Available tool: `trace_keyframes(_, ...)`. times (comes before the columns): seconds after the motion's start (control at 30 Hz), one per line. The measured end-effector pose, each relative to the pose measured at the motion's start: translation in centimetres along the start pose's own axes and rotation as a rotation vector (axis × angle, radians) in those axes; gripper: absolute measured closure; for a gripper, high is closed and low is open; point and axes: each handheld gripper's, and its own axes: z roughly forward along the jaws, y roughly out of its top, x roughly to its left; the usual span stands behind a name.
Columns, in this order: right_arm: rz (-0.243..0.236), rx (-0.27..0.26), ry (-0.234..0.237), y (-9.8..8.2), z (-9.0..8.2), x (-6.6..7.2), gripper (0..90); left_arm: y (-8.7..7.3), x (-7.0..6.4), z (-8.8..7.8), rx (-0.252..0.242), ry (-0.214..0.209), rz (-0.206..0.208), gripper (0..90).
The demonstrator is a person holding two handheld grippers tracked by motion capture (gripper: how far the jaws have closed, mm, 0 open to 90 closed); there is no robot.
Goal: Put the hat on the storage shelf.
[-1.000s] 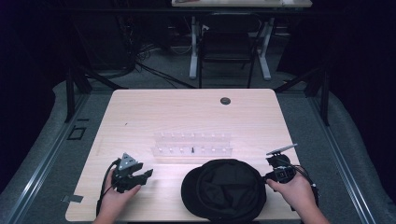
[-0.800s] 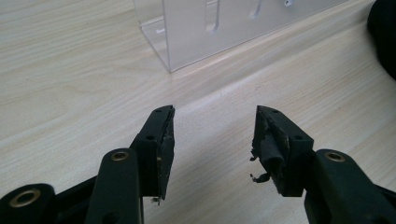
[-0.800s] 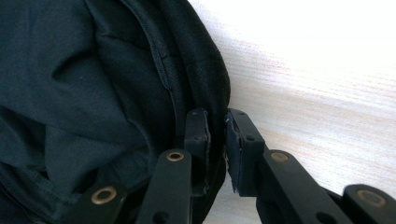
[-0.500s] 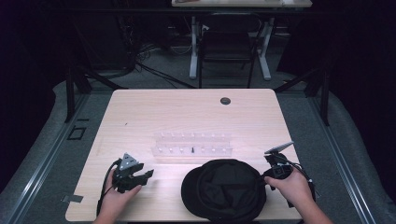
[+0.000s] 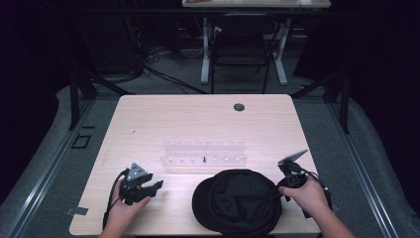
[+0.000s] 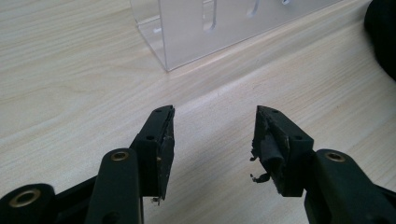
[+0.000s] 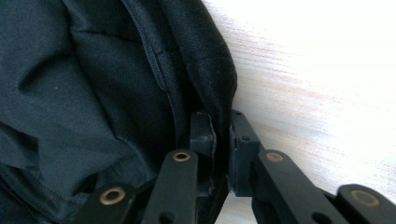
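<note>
Black cap pinched at its rim, near the front edge of the table.

The cap (image 5: 237,202) lies upside down, hollow upward, its dark cloth lining creased and a seam running along the edge. It sits close to the table's (image 5: 198,119) front edge, right of centre. The right gripper (image 7: 222,135) is clenched on the cap's right rim, cloth caught between the jaws, probably to lift or turn it. The left gripper (image 6: 212,135) rests near the front left corner, jaws spread wide with nothing between them, seemingly waiting to help. A clear plastic rack (image 5: 204,153) stands just behind the cap, mid-table.
</note>
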Motion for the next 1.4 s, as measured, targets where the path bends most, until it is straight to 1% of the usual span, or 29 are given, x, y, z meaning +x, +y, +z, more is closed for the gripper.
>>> trace_keyframes(0.03, -0.011, 0.016, -0.003, 0.0, -0.1, -0.1, 85.1, 0.0, 0.0, 0.0, 0.001, 0.001, -0.001, 48.5)
trace_keyframes(0.13, 0.003, 0.003, 0.011, 0.0, 0.0, 0.1, 87.0, 0.0, 0.0, 0.0, 0.002, 0.001, -0.001, 48.5)
trace_keyframes(0.23, -0.012, 0.028, 0.009, 0.1, -0.4, 0.0, 87.5, 0.0, 0.0, 0.0, 0.002, 0.001, -0.001, 48.5)
trace_keyframes(0.3, 0.004, 0.018, 0.024, 0.1, -0.4, 0.0, 87.6, 0.0, 0.0, 0.0, 0.001, 0.0, -0.001, 48.5)
trace_keyframes(0.33, 0.027, -0.008, 0.034, 0.0, -0.4, 0.0, 87.7, 0.0, 0.0, 0.0, 0.001, 0.0, -0.001, 48.5)
trace_keyframes(0.37, 0.02, 0.006, 0.033, 0.1, -0.6, 0.0, 87.8, 0.0, 0.0, 0.0, 0.0, 0.0, -0.004, 48.5)
trace_keyframes(0.4, 0.023, 0.002, 0.031, 0.1, -0.7, 0.1, 87.8, 0.0, 0.0, 0.0, -0.001, 0.0, -0.005, 48.5)
trace_keyframes(0.43, 0.01, 0.014, 0.032, 0.1, -0.9, 0.0, 87.9, 0.0, 0.0, 0.0, -0.002, 0.0, -0.007, 48.5)
trace_keyframes(0.47, 0.022, -0.003, 0.039, 0.0, -1.0, 0.2, 87.9, 0.0, 0.0, 0.0, -0.002, 0.0, -0.005, 48.5)
trace_keyframes(0.5, 0.019, -0.003, 0.042, 0.0, -1.2, 0.2, 87.9, 0.0, 0.0, 0.0, -0.001, -0.001, -0.005, 48.5)
trace_keyframes(0.53, 0.027, -0.02, 0.047, 0.0, -1.3, 0.3, 87.9, 0.0, 0.0, 0.0, -0.002, 0.0, -0.006, 48.5)
trace_keyframes(0.57, 0.019, -0.01, 0.042, 0.1, -1.6, 0.4, 88.0, 0.0, 0.0, 0.0, 0.003, -0.003, -0.005, 48.5)
trace_keyframes(0.6, 0.025, -0.018, 0.046, 0.1, -1.7, 0.5, 88.0, 0.0, 0.1, 0.0, 0.003, -0.004, -0.005, 48.5)
trace_keyframes(0.67, 0.014, -0.013, 0.052, 0.2, -2.3, 0.6, 88.0, 0.0, 0.1, 0.0, 0.002, -0.003, -0.006, 48.5)
trace_keyframes(0.8, 0.028, -0.042, 0.063, 0.3, -3.3, 0.8, 88.1, 0.0, 0.1, 0.0, 0.001, -0.003, -0.007, 48.5)
trace_keyframes(0.83, 0.037, -0.052, 0.071, 0.3, -3.5, 0.9, 88.1, -0.1, 0.0, 0.1, -0.011, 0.016, -0.01, 48.5)
trace_keyframes(0.9, 0.014, -0.03, 0.058, 0.4, -3.9, 0.8, 88.2, -0.1, 0.0, 0.1, -0.01, 0.015, -0.01, 48.5)
trace_keyframes(0.97, 0.028, -0.045, 0.067, 0.4, -4.3, 1.1, 88.2, 0.0, 0.1, 0.0, 0.001, -0.004, -0.007, 48.5)
trace_keyframes(1.0, 0.028, -0.049, 0.07, 0.4, -4.5, 1.2, 88.2, 0.0, 0.1, 0.0, 0.0, -0.003, -0.008, 48.5)
trace_keyframes(1.07, 0.026, -0.046, 0.076, 0.3, -4.8, 1.3, 88.2, -0.1, 0.0, 0.1, -0.01, 0.016, -0.011, 48.5)
trace_keyframes(1.1, 0.022, -0.042, 0.078, 0.4, -5.1, 1.4, 88.2, -0.1, 0.0, 0.1, -0.01, 0.015, -0.011, 48.5)
trace_keyframes(1.13, 0.035, -0.052, 0.08, 0.3, -5.3, 1.6, 88.2, -0.1, 0.0, 0.1, -0.011, 0.015, -0.011, 48.5)
trace_keyframes(1.17, 0.019, -0.035, 0.079, 0.4, -5.5, 1.5, 88.1, -0.1, 0.0, 0.1, -0.011, 0.015, -0.011, 48.5)
trace_keyframes(1.2, 0.036, -0.059, 0.085, 0.4, -5.6, 1.7, 88.1, -0.1, -0.1, 0.1, -0.011, 0.015, -0.011, 48.5)
trace_keyframes(1.23, 0.03, -0.043, 0.074, 0.4, -5.8, 1.8, 88.2, 0.0, 0.0, 0.0, -0.005, 0.001, -0.01, 48.5)
trace_keyframes(1.27, 0.031, -0.049, 0.077, 0.5, -6.0, 2.0, 88.2, 0.0, 0.1, 0.0, 0.001, -0.003, -0.008, 48.5)
trace_keyframes(1.3, 0.022, -0.039, 0.06, 0.5, -6.2, 2.1, 88.2, 0.0, 0.0, 0.0, 0.001, -0.004, -0.009, 48.5)
trace_keyframes(1.37, 0.017, -0.037, 0.048, 0.6, -6.4, 2.5, 88.2, 0.0, 0.0, 0.0, 0.001, -0.005, -0.009, 48.5)
trace_keyframes(1.4, 0.012, -0.031, 0.05, 0.7, -6.6, 2.6, 88.2, 0.0, 0.0, 0.0, -0.002, 0.003, -0.009, 48.5)
